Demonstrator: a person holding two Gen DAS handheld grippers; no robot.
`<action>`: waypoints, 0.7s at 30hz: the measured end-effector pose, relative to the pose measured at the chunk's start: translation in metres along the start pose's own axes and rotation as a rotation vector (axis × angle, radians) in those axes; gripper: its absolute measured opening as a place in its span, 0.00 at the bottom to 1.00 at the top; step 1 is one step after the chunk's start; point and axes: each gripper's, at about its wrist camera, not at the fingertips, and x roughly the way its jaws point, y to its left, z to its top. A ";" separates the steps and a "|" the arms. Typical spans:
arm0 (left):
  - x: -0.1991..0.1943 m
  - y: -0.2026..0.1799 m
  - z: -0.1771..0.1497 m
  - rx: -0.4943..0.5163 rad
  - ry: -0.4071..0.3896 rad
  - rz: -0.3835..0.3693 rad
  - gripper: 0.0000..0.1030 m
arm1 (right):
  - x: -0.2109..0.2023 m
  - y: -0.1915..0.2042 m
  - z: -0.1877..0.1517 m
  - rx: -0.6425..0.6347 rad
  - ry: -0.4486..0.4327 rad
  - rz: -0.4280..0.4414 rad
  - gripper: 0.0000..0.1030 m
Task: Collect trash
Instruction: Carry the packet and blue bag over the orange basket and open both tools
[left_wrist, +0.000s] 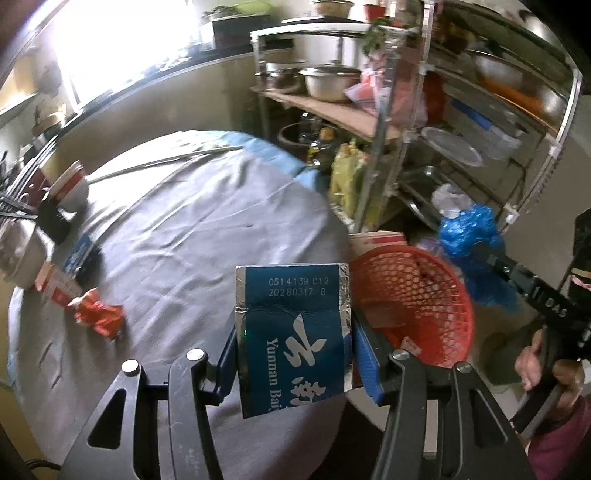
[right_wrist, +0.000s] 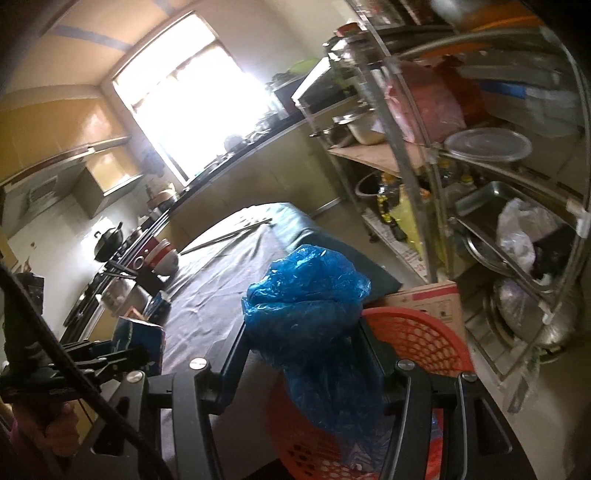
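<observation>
Left gripper (left_wrist: 295, 354): clenched on a flattened blue carton (left_wrist: 291, 332), blue pads pressed on both its side edges, printed face toward the camera. Just right of and past the jaws, over the table edge: red mesh basket (left_wrist: 417, 291), the trash target by my read. It already holds scraps, contents unclear.

Right gripper (right_wrist: 306, 354): grasping a crumpled blue plastic bag (right_wrist: 306, 295), the bulk bulging up past the fingers, the tail hanging down between them. The red mesh basket (right_wrist: 417, 332) sits directly under and ahead of the jaws, so that bag looks ready to drop.

Progress, judged: two pieces in hand, neither released yet. The carton needs a short move right to clear the rim; the bag is already over it.

Still left, ahead-left of the left gripper on the grey tablecloth (left_wrist: 177, 229): a crumpled red wrapper (left_wrist: 99, 314), then a red-and-white carton (left_wrist: 55, 284) beside a small blue pack (left_wrist: 79, 253). Further out, a stack of red-and-white bowls (left_wrist: 70, 184) and chopsticks (left_wrist: 166, 160), probably not trash.

Beyond the basket: cardboard box (right_wrist: 432, 302), then metal shelving (right_wrist: 424, 166) with pans.
</observation>
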 end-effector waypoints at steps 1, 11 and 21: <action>0.001 -0.004 0.000 0.006 -0.002 -0.009 0.55 | -0.001 -0.006 -0.001 0.012 0.001 -0.010 0.57; 0.029 -0.043 -0.001 0.042 0.029 -0.100 0.55 | 0.005 -0.050 -0.013 0.114 0.053 -0.062 0.57; 0.048 -0.069 -0.007 0.117 0.049 -0.057 0.55 | 0.016 -0.060 -0.024 0.152 0.094 -0.057 0.57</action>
